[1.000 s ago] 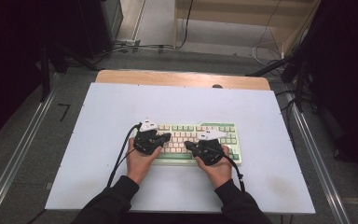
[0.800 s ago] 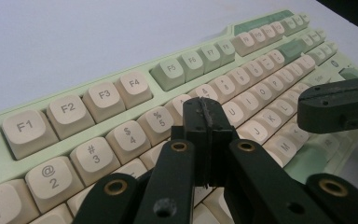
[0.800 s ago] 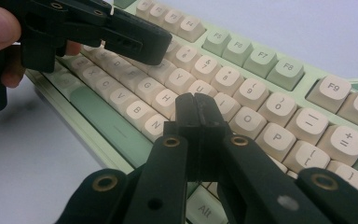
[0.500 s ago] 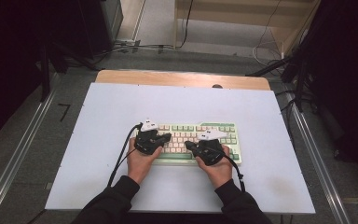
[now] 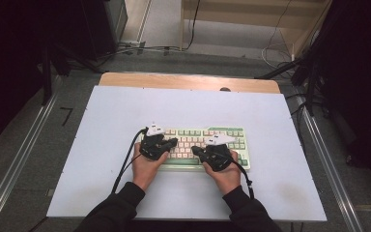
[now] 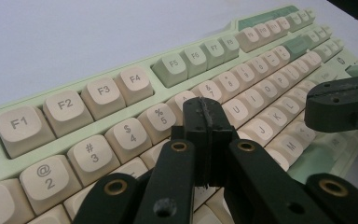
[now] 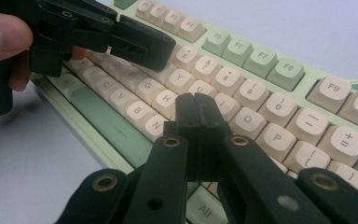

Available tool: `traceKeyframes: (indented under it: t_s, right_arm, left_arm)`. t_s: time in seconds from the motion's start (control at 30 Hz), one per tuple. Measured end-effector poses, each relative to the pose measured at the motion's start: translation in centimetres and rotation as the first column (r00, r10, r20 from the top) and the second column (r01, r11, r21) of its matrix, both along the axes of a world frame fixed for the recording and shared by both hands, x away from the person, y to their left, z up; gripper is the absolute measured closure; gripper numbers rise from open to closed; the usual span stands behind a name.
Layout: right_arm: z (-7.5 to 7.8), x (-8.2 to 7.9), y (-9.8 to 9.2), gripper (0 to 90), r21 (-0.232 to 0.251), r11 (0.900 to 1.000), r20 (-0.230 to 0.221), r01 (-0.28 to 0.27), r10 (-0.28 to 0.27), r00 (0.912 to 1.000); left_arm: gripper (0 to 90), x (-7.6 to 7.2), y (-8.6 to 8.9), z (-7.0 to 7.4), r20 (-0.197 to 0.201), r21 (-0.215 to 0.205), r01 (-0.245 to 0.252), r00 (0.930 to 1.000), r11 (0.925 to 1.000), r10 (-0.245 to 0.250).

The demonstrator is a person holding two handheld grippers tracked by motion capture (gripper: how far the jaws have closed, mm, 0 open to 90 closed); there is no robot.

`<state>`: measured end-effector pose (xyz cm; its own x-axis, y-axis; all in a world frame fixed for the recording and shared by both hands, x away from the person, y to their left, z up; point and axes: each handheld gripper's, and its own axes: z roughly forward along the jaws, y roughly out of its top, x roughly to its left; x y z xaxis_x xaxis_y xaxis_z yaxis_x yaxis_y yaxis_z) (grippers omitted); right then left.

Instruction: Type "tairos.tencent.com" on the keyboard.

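A pale green keyboard (image 5: 187, 137) with cream and green keycaps lies on the white table top, near the front. My left gripper (image 5: 174, 141) is held over its left half, tips pointing right, jaws shut with nothing between them. In the left gripper view the closed tips (image 6: 207, 109) hover above the number and letter rows of the keyboard (image 6: 98, 93), with the right gripper (image 6: 340, 102) at the right edge. My right gripper (image 5: 195, 150) is over the right half, tips pointing left, also shut and empty. Its closed tips (image 7: 197, 105) hang above the keys around H and N, facing the left gripper (image 7: 140, 42).
The white table top (image 5: 125, 111) has a wooden strip (image 5: 188, 81) along its far edge. Metal rails (image 5: 19, 159) run along the floor on both sides. Cables (image 5: 145, 48) lie on the floor beyond the table. A thumb (image 7: 2, 30) grips the left gripper's handle.
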<state>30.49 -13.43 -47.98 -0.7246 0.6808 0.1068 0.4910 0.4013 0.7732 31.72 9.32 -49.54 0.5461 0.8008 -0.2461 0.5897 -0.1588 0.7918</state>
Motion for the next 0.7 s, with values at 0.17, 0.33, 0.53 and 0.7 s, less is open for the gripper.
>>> traceKeyframes:
  t_s: [0.17,0.33,0.53,0.7]
  right_arm:
    - [0.0,0.0,0.0,87.8,0.0,1.0,0.0,0.001,-0.001,1.0]
    - [-0.01,0.01,0.02,87.8,-0.001,1.0,0.002,-0.002,0.002,1.0]
    - [-0.03,0.01,0.04,87.8,-0.001,1.0,0.003,-0.002,0.002,1.0]
    - [-0.01,0.0,0.04,87.8,-0.002,1.0,0.003,-0.002,0.002,1.0]
  left_arm:
    - [90.0,0.01,0.01,0.0,0.001,0.0,-0.003,1.0,1.0,0.003]
    - [90.0,-0.01,-0.04,-0.02,0.002,0.001,-0.001,1.0,1.0,0.001]
    - [90.0,-0.02,-0.09,-0.03,0.004,0.011,-0.004,1.0,0.9999,0.004]
    - [90.0,-0.04,-0.21,-0.05,0.003,0.027,0.001,1.0,0.9996,-0.001]
